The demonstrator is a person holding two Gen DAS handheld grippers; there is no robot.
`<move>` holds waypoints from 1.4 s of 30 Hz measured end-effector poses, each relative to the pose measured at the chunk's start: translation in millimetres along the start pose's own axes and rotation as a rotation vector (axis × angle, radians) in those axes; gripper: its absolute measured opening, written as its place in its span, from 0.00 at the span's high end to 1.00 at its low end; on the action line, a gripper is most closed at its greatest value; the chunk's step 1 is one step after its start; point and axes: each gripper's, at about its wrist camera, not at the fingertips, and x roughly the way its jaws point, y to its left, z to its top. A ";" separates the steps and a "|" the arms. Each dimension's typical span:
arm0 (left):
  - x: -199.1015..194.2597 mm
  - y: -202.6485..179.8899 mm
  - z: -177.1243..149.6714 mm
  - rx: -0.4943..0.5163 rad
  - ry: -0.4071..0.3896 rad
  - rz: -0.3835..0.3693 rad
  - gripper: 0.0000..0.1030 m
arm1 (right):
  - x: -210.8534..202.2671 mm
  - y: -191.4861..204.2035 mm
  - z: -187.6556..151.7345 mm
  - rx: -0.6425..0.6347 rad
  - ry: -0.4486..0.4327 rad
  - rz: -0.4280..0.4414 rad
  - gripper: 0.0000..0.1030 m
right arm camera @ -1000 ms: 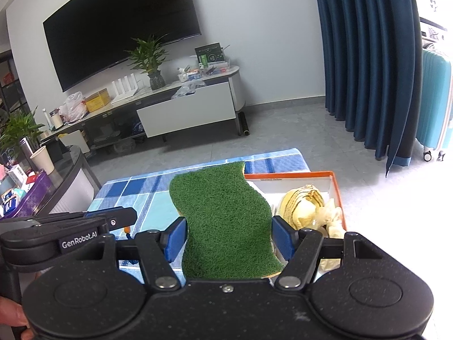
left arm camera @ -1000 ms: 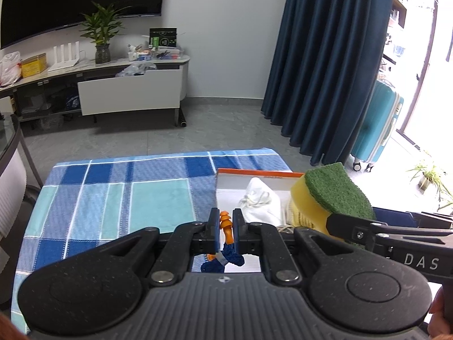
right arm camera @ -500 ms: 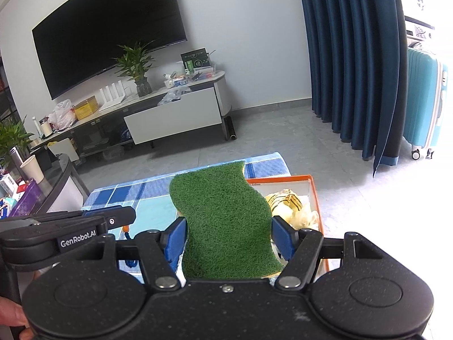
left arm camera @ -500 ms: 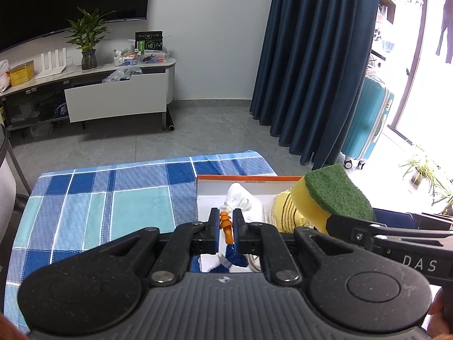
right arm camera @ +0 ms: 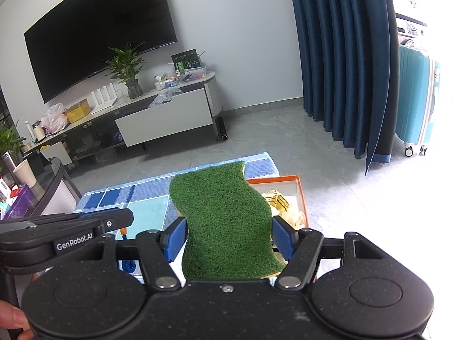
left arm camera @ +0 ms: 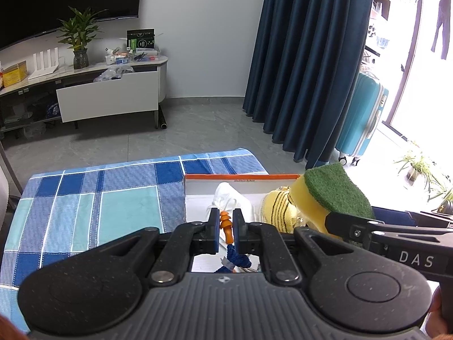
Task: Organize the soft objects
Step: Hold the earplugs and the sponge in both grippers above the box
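Note:
My left gripper [left arm camera: 226,223] is shut on orange earplugs [left arm camera: 226,225] with a blue cord [left arm camera: 236,257] hanging below, held over the near end of an orange-rimmed box [left arm camera: 240,176]. The box holds a white soft item [left arm camera: 230,198] and a yellow striped cloth [left arm camera: 276,211]. My right gripper [right arm camera: 228,233] is shut on a green-topped yellow sponge [right arm camera: 223,215], held above the box [right arm camera: 300,195] at its right side; the sponge also shows in the left wrist view [left arm camera: 334,192].
The box sits at the right end of a table covered by a blue checked cloth [left arm camera: 107,204]. Beyond the table are a grey floor, a TV cabinet [left arm camera: 107,99], dark blue curtains [left arm camera: 305,65] and a teal suitcase [left arm camera: 362,116].
Both grippers have lifted and drawn back with their objects; the table and box look smaller and farther. The left gripper has shifted right, over the box. Grips unchanged.

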 end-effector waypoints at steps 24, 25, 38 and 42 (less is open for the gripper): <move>19.9 -10.0 2.0 0.009 0.033 -0.025 0.88 | 24.7 -10.6 -0.1 0.035 0.037 -0.034 0.24; 20.7 -9.8 2.3 0.007 0.035 -0.026 0.88 | 26.3 -11.1 -0.3 0.036 0.041 -0.035 0.24; 32.5 -13.0 3.8 0.014 0.059 -0.035 0.88 | 39.7 -16.6 0.0 0.048 0.061 -0.041 0.24; 36.1 -13.4 4.2 0.015 0.066 -0.040 0.88 | 42.6 -18.1 0.2 0.051 0.064 -0.041 0.24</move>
